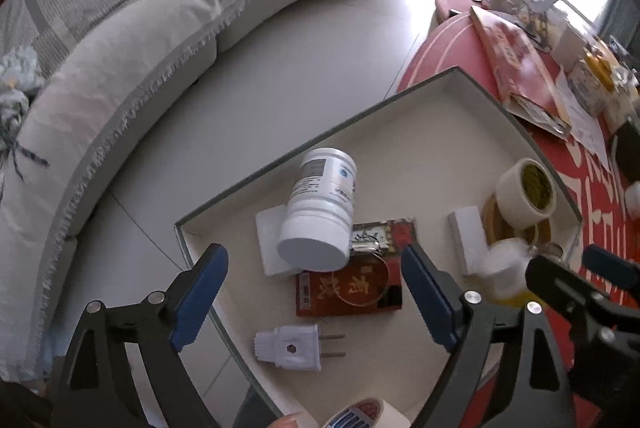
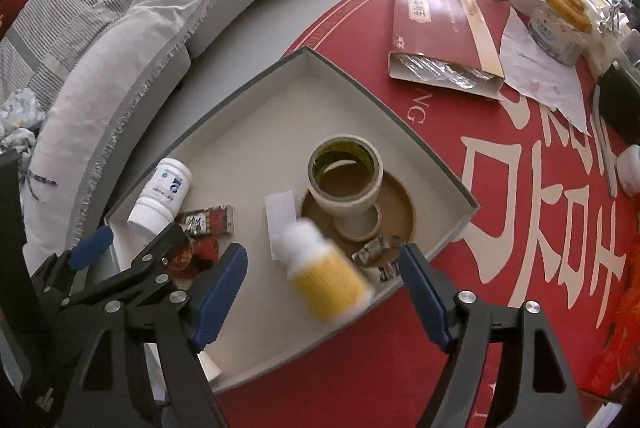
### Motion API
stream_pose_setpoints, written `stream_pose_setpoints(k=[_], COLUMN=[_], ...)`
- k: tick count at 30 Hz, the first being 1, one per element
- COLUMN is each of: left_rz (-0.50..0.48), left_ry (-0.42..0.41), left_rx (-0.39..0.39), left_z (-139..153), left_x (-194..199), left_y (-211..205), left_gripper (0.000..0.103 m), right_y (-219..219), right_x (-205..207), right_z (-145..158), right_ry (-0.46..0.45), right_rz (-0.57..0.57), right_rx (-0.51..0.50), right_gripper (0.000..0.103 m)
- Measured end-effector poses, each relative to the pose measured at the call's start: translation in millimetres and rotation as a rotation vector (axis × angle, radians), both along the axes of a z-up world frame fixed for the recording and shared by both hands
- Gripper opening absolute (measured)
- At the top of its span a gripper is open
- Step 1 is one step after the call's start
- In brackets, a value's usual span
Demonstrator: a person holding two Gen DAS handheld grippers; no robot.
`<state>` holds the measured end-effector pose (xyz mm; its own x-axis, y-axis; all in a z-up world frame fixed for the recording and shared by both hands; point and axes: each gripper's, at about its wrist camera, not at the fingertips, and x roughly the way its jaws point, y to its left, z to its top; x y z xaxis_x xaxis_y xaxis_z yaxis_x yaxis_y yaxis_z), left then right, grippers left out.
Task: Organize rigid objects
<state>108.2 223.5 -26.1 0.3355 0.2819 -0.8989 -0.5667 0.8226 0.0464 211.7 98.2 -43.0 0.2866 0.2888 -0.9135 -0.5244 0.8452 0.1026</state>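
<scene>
A shallow white tray (image 1: 400, 148) (image 2: 400, 124) sits on the red table. In the left wrist view a white bottle (image 1: 320, 204) lies on its side over a red box (image 1: 348, 288), with a white plug (image 1: 288, 348) nearer. My left gripper (image 1: 314, 292) hovers open above them, touching nothing. A yellow bottle with a white cap (image 2: 328, 276) (image 1: 508, 268), blurred, lies between the wide-apart fingers of my right gripper (image 2: 322, 292); the pads are clear of it. A tape roll (image 2: 344, 176) stands on a round wooden dish (image 2: 400, 208).
A flat red carton (image 2: 436, 20), papers (image 2: 540, 68) and a printed tin (image 2: 556, 36) crowd the table's far side. A grey-covered sofa (image 1: 120, 68) curves along the left beyond pale floor. Metal clips (image 2: 376, 252) and a white block (image 2: 280, 216) lie in the tray.
</scene>
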Motion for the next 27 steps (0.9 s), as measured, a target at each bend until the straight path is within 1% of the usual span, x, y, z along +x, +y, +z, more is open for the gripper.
stream_pose_setpoints(k=[1,2,3,5,7,8,12,14,16,19,23,27], left_rz=[-0.001,0.000,0.008,0.012,0.014,0.011,0.018,0.035,0.053,0.066,0.069,0.067], left_ry=[-0.001,0.001,0.008,0.019,-0.005,-0.005,0.024,0.036,0.059,0.082,0.087,0.092], left_rx=[0.002,-0.001,-0.001,-0.006,-0.003,-0.008,-0.025,-0.051,-0.067,-0.077,-0.083,-0.111], left_z=[2,5,7,12,17,19,22,21,20,19,20,19], left_x=[-1,-2,-3,-4,-7,-9,-8,-9,-10,-11,-15,-19], left_y=[-1,-2,-2,-2,-2,-3,-2,1,4,5,7,9], left_gripper=[0.094,0.103,0.103,0.103,0.103,0.103,0.103,0.103,0.103,0.103,0.103,0.103], right_y=[-2,-7,-10,-15,-18,-19,-19,-15,-12,-7,-4,-3], right_x=[-1,-1,-1,-1,-3,-4,-11,-13,-13,-12,-14,-15], right_z=[1,4,6,9,11,13,20,22,21,18,16,15], right_ry=[-0.002,-0.017,-0.025,-0.018,-0.008,-0.008,-0.012,-0.014,0.007,0.041,0.077,0.099], right_rz=[-0.005,-0.024,-0.034,-0.039,-0.037,-0.038,-0.029,-0.023,-0.013,-0.012,-0.004,-0.004], right_rx=[0.000,0.000,0.014,0.031,0.049,0.057,0.081,0.078,0.072,0.031,0.015,0.000], right_gripper=[0.096,0.101,0.102,0.102,0.102,0.102,0.102,0.102,0.102,0.102,0.102,0.102])
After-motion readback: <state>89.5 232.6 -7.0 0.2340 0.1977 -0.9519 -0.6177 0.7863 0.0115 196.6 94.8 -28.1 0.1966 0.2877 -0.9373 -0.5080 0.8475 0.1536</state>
